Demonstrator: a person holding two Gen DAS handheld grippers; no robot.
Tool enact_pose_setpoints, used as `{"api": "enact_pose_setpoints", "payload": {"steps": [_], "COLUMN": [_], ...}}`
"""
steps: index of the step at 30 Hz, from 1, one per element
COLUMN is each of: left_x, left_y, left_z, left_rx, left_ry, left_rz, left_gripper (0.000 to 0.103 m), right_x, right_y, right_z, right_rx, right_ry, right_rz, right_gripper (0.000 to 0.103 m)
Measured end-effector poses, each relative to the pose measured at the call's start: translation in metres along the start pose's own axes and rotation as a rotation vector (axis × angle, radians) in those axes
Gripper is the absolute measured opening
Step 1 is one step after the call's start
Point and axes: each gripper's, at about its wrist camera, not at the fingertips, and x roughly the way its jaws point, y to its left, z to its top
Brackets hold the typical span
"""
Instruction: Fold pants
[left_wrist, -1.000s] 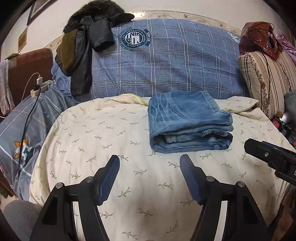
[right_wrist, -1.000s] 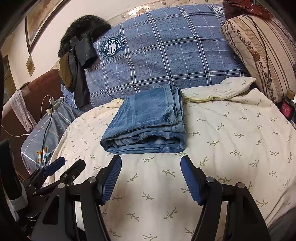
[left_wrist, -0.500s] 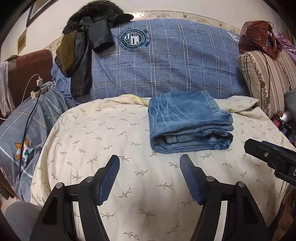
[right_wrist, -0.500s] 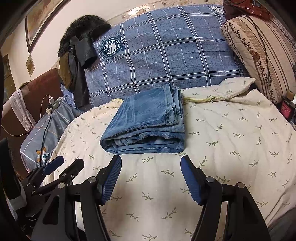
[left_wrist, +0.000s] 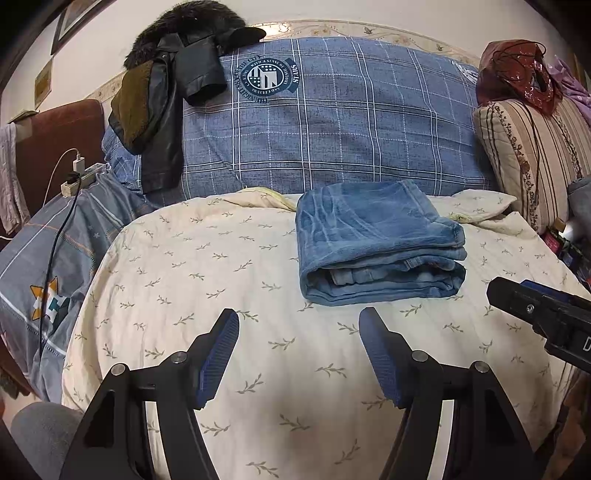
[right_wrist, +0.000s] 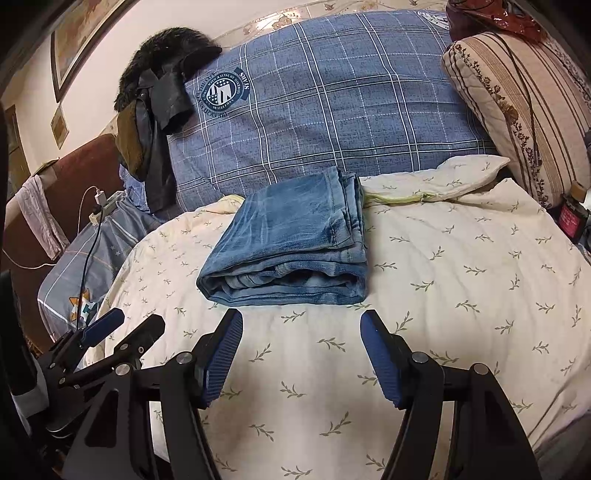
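On the quilt (left_wrist: 221, 258), folded jeans (left_wrist: 376, 240), both tools spread, empty.

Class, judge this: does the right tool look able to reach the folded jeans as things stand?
Probably yes: the right tool is open, the folded jeans lie straight ahead, and only bare quilt lies between.

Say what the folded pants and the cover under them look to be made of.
Folded pants: apparently denim, washed blue with pale fade streaks, stitched seams and thick layered edges. Cover: looks like soft matte quilted cotton, cream with a printed sprig pattern; the fibre itself cannot be confirmed.
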Motion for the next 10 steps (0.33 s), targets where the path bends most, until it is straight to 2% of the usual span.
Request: {"api": "enact_pose_setpoints", "payload": {"steps": [5, 10], "left_x": [0.0020, 0.0048], "left_y": [0.0008, 0.0058], "left_z": [-0.0007, 0.0003], "left_rx": [-0.003, -0.022], "left_ry": [-0.003, -0.008], "left_rz": [0.003, -0.035], "left_gripper": [0.068, 0.067], "right_x": [-0.0006, 0.0035], "right_y": [-0.0005, -0.0039], "right_z": [0.0002, 0.0009], "right_rx": [-0.001, 0.006], "right_ry": [-0.003, 0.012], "right_rz": [0.000, 0.000], "right_gripper": [0.068, 0.068]}}
